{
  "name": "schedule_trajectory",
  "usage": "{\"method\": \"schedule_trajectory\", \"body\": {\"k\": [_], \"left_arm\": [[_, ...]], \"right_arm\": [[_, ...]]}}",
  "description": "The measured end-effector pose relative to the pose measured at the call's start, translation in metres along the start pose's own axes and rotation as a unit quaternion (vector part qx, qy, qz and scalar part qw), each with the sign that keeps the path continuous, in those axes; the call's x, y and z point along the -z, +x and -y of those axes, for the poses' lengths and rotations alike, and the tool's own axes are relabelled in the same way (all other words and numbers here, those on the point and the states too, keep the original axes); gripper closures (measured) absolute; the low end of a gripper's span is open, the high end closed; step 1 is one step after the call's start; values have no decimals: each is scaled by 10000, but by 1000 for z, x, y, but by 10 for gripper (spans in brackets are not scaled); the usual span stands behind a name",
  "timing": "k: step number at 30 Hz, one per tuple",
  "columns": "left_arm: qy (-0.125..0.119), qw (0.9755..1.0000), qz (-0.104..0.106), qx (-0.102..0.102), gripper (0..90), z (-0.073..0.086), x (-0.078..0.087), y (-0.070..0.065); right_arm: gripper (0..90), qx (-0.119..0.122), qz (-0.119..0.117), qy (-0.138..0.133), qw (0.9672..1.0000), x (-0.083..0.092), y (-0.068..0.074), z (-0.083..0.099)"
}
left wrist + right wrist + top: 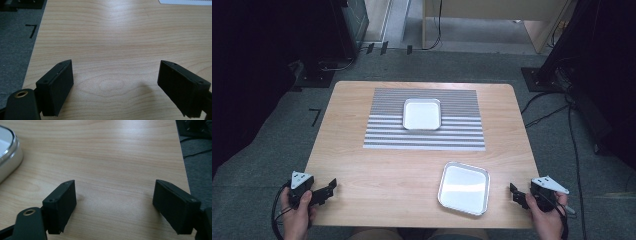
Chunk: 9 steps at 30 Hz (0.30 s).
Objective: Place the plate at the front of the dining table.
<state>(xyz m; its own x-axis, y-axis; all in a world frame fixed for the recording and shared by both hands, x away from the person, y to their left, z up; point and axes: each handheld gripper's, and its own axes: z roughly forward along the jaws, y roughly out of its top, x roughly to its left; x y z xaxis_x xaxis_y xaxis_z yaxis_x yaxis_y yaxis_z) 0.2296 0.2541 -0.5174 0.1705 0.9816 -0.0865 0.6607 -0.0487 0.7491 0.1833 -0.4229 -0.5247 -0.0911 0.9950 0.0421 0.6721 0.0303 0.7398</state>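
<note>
both hands come in from the bottom of the high view, one at each side, well apart. the left hand holds the left gripper, which points to the right and a little forward. its jaws stand wide apart with nothing between them. the right hand holds the right gripper; it seems to point to the left, and its jaws also stand wide apart and empty.
</note>
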Motion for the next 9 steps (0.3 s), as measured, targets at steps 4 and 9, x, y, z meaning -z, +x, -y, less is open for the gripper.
{"method": "schedule_trajectory", "body": {"k": [4,9], "left_arm": [[125,9992,-233,-309,134,0,-2,-7],[141,9989,-229,-373,135,0,-2,-9]], "right_arm": [[185,66,8,20,10000,-1,3,0],[183,79,9,17,10000,-1,3,0]]}}
